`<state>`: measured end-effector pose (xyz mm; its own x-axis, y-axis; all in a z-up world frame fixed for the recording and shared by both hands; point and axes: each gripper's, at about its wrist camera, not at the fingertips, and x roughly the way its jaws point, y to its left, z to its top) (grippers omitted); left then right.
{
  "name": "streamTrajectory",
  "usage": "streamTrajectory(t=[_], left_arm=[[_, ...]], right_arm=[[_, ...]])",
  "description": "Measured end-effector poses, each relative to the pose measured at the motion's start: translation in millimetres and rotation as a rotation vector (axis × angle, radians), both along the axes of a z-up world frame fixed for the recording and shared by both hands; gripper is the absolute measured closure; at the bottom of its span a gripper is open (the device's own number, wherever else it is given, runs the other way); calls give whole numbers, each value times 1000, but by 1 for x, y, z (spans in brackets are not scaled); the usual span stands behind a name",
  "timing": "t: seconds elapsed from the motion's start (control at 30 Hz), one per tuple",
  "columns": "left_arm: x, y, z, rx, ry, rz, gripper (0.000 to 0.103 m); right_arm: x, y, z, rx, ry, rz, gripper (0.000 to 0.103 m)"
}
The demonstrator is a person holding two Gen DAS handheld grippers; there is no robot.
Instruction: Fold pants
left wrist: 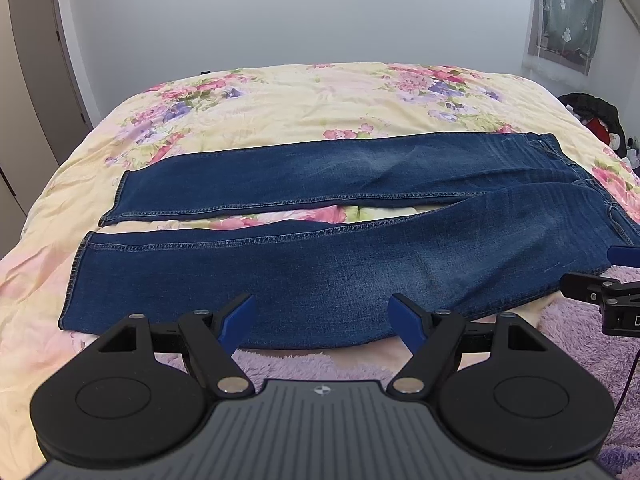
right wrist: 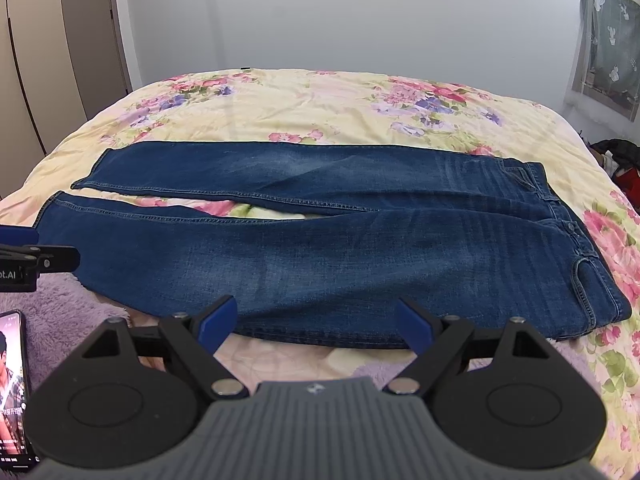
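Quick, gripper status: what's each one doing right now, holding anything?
Left gripper: open, holding nothing, at the near edge of the jeans.
Right gripper: open, holding nothing, also at the jeans' near edge.

A bed (left wrist: pixel 280 92) covered by a yellow floral quilt carries dark blue denim pants (left wrist: pixel 320 264), spread flat, waistband right. A fluffy lilac blanket (left wrist: pixel 580 340) and a lit black smartphone (right wrist: pixel 12 392) lie at its near edge.
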<state>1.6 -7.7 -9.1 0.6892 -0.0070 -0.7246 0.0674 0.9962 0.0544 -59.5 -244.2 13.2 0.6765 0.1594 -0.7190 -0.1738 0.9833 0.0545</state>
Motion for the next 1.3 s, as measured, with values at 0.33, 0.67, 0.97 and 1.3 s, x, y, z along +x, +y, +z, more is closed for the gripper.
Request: streamTrajectory(t=[0.33,0.67,0.97,1.3], left_arm=[[-1,-2,-1,-2,2,-4,14],[1,-1,0,-2,4,-1,14],[-1,-9,-1,3,4,-4,14],[0,-8,0,3,5,-4,14]], right_arm=[[-3,-1,3,3,0,8,21],[-3,-1,2,4,3,11,21],[-3,-3,1,7,7,20,21],[-3,-3,1,7,5,21,21]])
